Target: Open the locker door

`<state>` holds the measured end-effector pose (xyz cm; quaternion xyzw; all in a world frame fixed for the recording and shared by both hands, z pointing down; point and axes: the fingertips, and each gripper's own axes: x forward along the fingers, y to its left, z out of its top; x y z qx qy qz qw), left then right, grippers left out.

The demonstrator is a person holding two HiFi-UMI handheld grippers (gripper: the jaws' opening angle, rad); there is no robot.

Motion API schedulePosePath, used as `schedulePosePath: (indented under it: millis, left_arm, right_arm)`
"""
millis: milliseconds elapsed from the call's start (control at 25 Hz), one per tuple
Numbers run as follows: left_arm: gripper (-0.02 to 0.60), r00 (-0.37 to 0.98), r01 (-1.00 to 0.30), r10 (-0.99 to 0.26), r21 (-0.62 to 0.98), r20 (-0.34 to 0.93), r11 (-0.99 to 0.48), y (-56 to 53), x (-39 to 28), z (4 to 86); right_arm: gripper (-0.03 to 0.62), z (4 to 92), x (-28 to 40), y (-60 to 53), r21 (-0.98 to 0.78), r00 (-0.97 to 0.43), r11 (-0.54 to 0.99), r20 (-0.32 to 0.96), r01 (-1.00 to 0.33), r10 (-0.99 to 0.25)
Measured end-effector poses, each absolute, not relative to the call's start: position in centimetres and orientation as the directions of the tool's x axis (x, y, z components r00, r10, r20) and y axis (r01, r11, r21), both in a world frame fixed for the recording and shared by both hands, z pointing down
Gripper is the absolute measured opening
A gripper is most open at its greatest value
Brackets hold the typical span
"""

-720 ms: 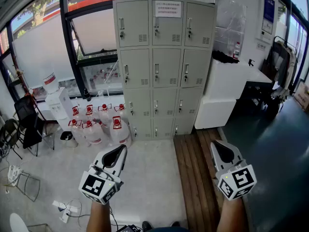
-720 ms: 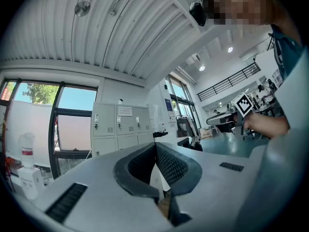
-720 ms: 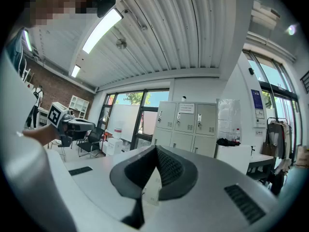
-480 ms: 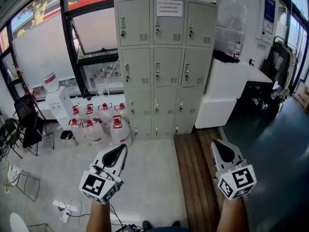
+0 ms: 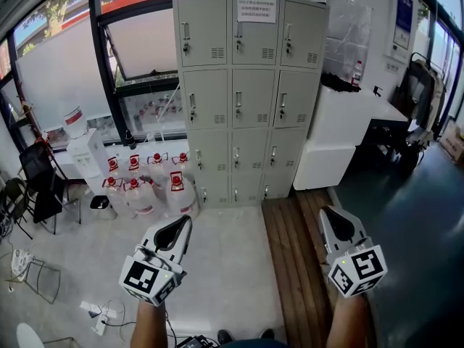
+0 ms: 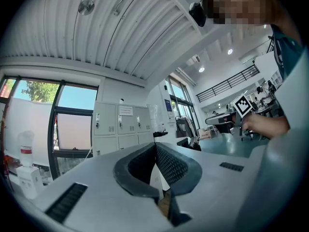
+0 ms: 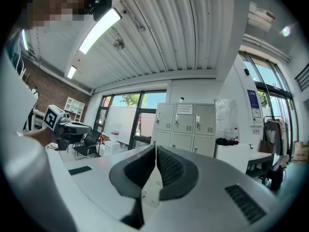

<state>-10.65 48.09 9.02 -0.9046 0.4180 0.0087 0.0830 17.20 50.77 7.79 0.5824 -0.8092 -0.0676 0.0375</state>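
A grey bank of lockers [image 5: 243, 96] stands against the far wall, three columns wide, every door closed, each with a small handle and vents. A paper notice [image 5: 256, 9] is stuck on the top middle door. The lockers also show far off in the left gripper view [image 6: 118, 128] and the right gripper view [image 7: 186, 125]. My left gripper [image 5: 183, 227] is held low at the left, shut and empty. My right gripper [image 5: 328, 216] is low at the right, also shut with nothing in it. Both are well short of the lockers.
Several large water jugs with red caps [image 5: 148, 187] stand on the floor left of the lockers beside a water dispenser [image 5: 85, 151]. A white cabinet [image 5: 341, 133] sits right of the lockers. Wooden planks [image 5: 297, 259] run along the floor at right; cables and a chair [image 5: 36, 267] lie at left.
The view has crept slightly nearer to the lockers. Both grippers keep nearly the same place, still shut.
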Motion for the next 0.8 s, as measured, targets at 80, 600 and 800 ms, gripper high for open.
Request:
schedulePosePath:
  millis: [80,600,800]
  left_arm:
    - [0.017,0.654,-0.755,-0.752,-0.141,-0.084,-0.641,47.9,-11.4,9.2]
    - [0.017,0.669,-0.742,-0.737,-0.138,-0.096,-0.656,46.0,-15.7,9.2]
    - [0.017,0.650,-0.758,-0.756,-0.129,-0.075,-0.639,43.9,-16.4,9.8]
  right_arm:
    - [0.037,7.9,16.5,50.6,0.147,-0.319,0.313,-0.019,-0.938,-0.948]
    - [0.035,8.8,11.8,48.2,0.132,-0.305,0.301,-0.004,-0.944,-0.953]
    - [0.035,9.1,11.0,45.3,0.131,-0.323,0.320,0.000,-0.938,-0.946]
